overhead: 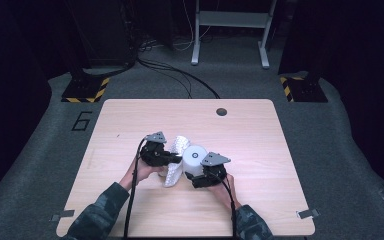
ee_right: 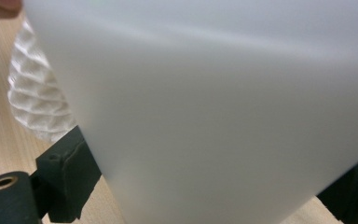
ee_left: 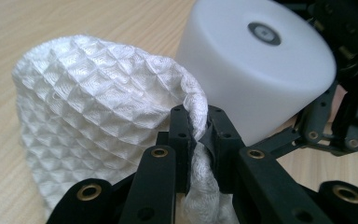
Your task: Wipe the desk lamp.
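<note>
A white waffle-textured cloth (overhead: pixel 176 159) lies bunched at the middle of the wooden table (overhead: pixel 130 120), right beside a white cylinder (overhead: pixel 195 159) with a small grey disc on its top. In the left gripper view my left gripper (ee_left: pixel 200 135) is shut on a fold of the cloth (ee_left: pixel 98 112), with the cylinder (ee_left: pixel 261 65) just behind it. My right gripper (overhead: pixel 200 176) has its jaws wide around the cylinder (ee_right: pixel 214 112), one pad (ee_right: pixel 72 168) pressed against its left side and the other at the right edge. In the high view my left gripper (overhead: pixel 172 159) sits left of the cylinder.
A dark round hole (overhead: pixel 221 111) is in the table near its far edge. Beyond the table are a metal stand (overhead: pixel 230 30), loose cables (overhead: pixel 180 75) and two yellow-and-black striped bases (overhead: pixel 86 90) on the grey floor.
</note>
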`<state>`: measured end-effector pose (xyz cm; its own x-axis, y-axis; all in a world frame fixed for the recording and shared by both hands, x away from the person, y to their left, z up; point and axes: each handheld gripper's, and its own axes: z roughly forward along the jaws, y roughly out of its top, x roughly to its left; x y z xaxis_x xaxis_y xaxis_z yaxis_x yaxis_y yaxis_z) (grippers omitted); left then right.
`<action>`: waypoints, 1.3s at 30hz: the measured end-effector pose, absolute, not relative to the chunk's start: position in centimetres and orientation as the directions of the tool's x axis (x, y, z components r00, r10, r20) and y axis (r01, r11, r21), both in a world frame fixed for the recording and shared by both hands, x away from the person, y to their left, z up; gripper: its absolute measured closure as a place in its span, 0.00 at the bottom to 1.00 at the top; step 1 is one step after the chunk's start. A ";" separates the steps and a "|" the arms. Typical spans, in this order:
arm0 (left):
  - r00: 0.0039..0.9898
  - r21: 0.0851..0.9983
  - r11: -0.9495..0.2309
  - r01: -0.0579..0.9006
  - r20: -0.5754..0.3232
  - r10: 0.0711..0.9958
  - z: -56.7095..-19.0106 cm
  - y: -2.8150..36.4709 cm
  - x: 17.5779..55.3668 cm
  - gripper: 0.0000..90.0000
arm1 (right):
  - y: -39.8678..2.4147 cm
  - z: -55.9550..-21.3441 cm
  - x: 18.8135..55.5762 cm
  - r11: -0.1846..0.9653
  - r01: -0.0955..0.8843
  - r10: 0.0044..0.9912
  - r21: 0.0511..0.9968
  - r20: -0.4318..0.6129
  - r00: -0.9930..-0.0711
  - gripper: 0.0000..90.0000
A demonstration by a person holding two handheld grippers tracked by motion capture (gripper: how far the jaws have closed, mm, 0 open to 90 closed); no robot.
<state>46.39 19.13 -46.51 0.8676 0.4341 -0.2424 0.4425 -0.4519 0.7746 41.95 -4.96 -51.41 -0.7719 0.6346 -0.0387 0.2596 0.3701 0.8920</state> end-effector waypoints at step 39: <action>0.879 0.737 -0.538 0.409 -0.158 0.451 -49.1 19.4 42.1 0.66 | -4.9 -51.4 41.9 0.376 0.265 0.634 0.888 -0.038 -0.772 0.09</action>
<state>42.05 19.45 -49.13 0.8787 0.4506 -0.1579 0.4085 -0.5384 0.7370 41.92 -4.90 -51.36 -0.7724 0.6340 -0.0375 0.2651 0.3755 0.8881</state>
